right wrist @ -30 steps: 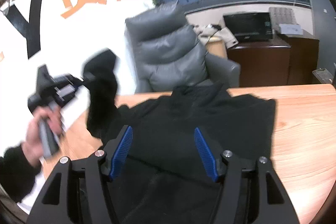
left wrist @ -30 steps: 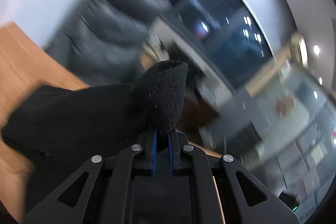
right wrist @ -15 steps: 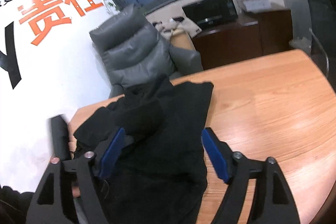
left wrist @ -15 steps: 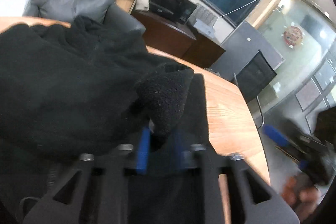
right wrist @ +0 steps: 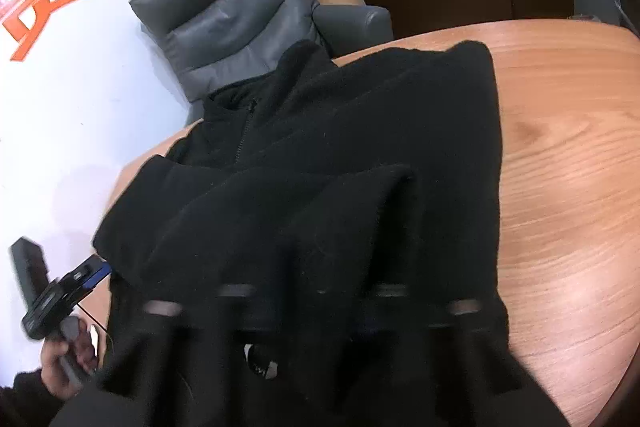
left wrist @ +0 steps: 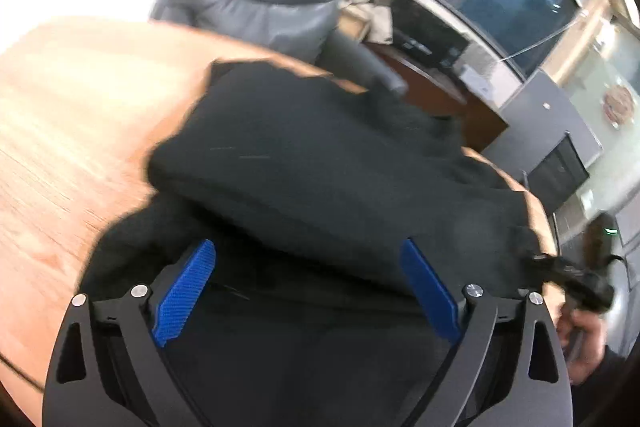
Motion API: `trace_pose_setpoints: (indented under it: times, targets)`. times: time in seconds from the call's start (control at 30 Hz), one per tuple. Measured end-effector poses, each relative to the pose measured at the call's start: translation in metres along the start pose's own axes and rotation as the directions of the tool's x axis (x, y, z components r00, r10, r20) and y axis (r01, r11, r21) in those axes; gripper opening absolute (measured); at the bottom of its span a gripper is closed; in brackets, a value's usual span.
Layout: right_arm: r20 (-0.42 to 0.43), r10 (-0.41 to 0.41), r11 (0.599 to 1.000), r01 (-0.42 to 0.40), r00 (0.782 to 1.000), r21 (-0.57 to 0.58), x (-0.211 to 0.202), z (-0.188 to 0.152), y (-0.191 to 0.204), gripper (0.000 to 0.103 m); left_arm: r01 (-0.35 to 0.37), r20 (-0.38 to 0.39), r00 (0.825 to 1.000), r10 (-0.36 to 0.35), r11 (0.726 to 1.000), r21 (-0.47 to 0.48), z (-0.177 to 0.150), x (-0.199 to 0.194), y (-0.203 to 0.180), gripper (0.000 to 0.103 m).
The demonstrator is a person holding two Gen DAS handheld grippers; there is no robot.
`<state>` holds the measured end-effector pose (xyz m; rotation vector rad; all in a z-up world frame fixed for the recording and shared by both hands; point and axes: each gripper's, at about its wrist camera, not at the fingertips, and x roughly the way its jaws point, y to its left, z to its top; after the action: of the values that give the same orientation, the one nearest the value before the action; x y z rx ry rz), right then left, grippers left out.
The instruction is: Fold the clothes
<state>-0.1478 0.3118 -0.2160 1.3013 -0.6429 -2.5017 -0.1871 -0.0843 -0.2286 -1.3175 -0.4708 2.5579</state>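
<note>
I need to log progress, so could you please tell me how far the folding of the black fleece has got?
Done: one sleeve of the black zip-neck fleece jacket lies folded across its body on the wooden table. In hand: nothing; the left gripper is open above the fabric, and the right gripper's own view is too blurred to judge. Left: the remaining folds into a compact bundle.

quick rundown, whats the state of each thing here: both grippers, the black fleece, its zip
left gripper: open, holding nothing, above the fleece
right gripper: motion-blurred, open or shut unclear
black fleece: lying on the wooden table, sleeve folded across the body, collar toward the grey armchair
zip: looks closed
</note>
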Motion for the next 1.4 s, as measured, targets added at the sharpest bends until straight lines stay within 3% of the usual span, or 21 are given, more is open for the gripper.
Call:
trace_pose_setpoints:
  times: [0.1,0.17,0.27,0.33,0.43,0.53,0.6,0.63,0.67,0.73,0.77,0.8,0.87,0.97,1.03,1.1,1.23,1.27,1.33,1.4]
  targets:
    - [0.168,0.02,0.996,-0.005,0.986,-0.092,-0.043,0.013,0.034,0.006,0.066,0.01,0.998,-0.067,0.997,0.043,0.0,0.007,0.014,0.093]
    - [0.216,-0.018,0.994,0.041,0.976,-0.101,-0.061,0.014,0.039,0.006,0.084,0.007,0.996,-0.085,0.994,0.072,-0.003,0.008,0.015,0.093]
    - [0.084,-0.143,0.989,0.145,0.986,-0.018,-0.035,0.002,0.003,0.006,0.086,0.003,0.996,-0.087,0.991,0.101,-0.011,0.004,0.023,0.084]
    - [-0.038,-0.201,0.98,0.201,0.979,-0.01,-0.008,-0.012,-0.018,0.004,0.081,0.0,0.997,-0.082,0.988,0.133,-0.016,0.0,0.03,0.073]
    - [-0.057,-0.232,0.971,0.228,0.971,-0.075,-0.003,-0.012,-0.01,0.007,0.097,-0.018,0.995,-0.095,0.985,0.143,-0.014,-0.014,0.037,0.067]
    - [-0.095,-0.286,0.958,0.281,0.954,-0.063,-0.017,0.004,0.009,0.023,0.102,-0.042,0.994,-0.096,0.978,0.182,-0.014,-0.021,0.036,0.069]
    - [-0.033,-0.323,0.938,0.316,0.946,-0.143,-0.039,0.012,0.036,0.034,0.101,-0.054,0.994,-0.091,0.968,0.228,-0.017,-0.026,0.032,0.081]
    - [0.0,-0.34,0.925,0.334,0.94,-0.181,-0.05,0.016,0.05,0.048,0.1,-0.06,0.994,-0.088,0.963,0.251,-0.019,-0.028,0.03,0.087]
    - [0.026,-0.328,0.919,0.326,0.944,-0.223,-0.058,0.022,0.066,0.071,0.091,-0.061,0.995,-0.078,0.961,0.261,-0.022,-0.029,0.03,0.088]
    - [0.05,-0.208,0.923,0.213,0.977,-0.319,-0.062,0.04,0.107,0.094,0.063,-0.068,0.997,-0.046,0.961,0.269,-0.026,-0.026,0.032,0.091]
    - [0.045,-0.142,0.92,0.148,0.989,-0.363,-0.061,0.05,0.126,0.095,0.044,-0.077,0.997,-0.024,0.962,0.269,-0.029,-0.023,0.032,0.091]
    - [0.014,-0.064,0.913,0.064,0.998,-0.403,-0.05,0.061,0.146,0.095,0.042,-0.074,0.997,-0.023,0.962,0.268,-0.03,-0.024,0.034,0.091]
    - [-0.074,0.083,0.866,-0.109,0.994,-0.488,-0.01,0.081,0.191,0.095,0.044,-0.061,0.998,-0.029,0.963,0.265,-0.031,-0.026,0.036,0.091]
    - [-0.244,0.181,0.786,-0.289,0.953,-0.547,0.073,0.097,0.245,0.095,0.072,-0.034,0.997,-0.066,0.967,0.244,-0.03,-0.03,0.04,0.091]
    - [-0.365,0.169,0.774,-0.353,0.915,-0.526,0.133,0.102,0.269,0.094,0.092,-0.015,0.996,-0.091,0.969,0.23,-0.028,-0.032,0.042,0.091]
    - [-0.442,0.124,0.777,-0.364,0.888,-0.514,0.188,0.106,0.286,0.092,0.112,0.004,0.993,-0.116,0.97,0.216,-0.027,-0.035,0.045,0.091]
    - [-0.541,0.056,0.817,-0.35,0.839,-0.458,0.244,0.098,0.292,0.09,0.153,0.044,0.985,-0.165,0.97,0.19,-0.024,-0.04,0.05,0.092]
    - [-0.566,0.062,0.817,-0.367,0.822,-0.444,0.252,0.094,0.291,0.084,0.164,0.054,0.983,-0.176,0.969,0.183,-0.024,-0.042,0.051,0.092]
    - [-0.575,0.069,0.816,-0.378,0.815,-0.438,0.252,0.088,0.287,0.076,0.185,0.074,0.977,-0.2,0.968,0.171,-0.022,-0.044,0.054,0.092]
    - [-0.555,0.096,0.793,-0.4,0.826,-0.459,0.24,0.085,0.287,0.036,0.203,0.102,0.97,-0.222,0.964,0.17,-0.022,-0.05,0.057,0.091]
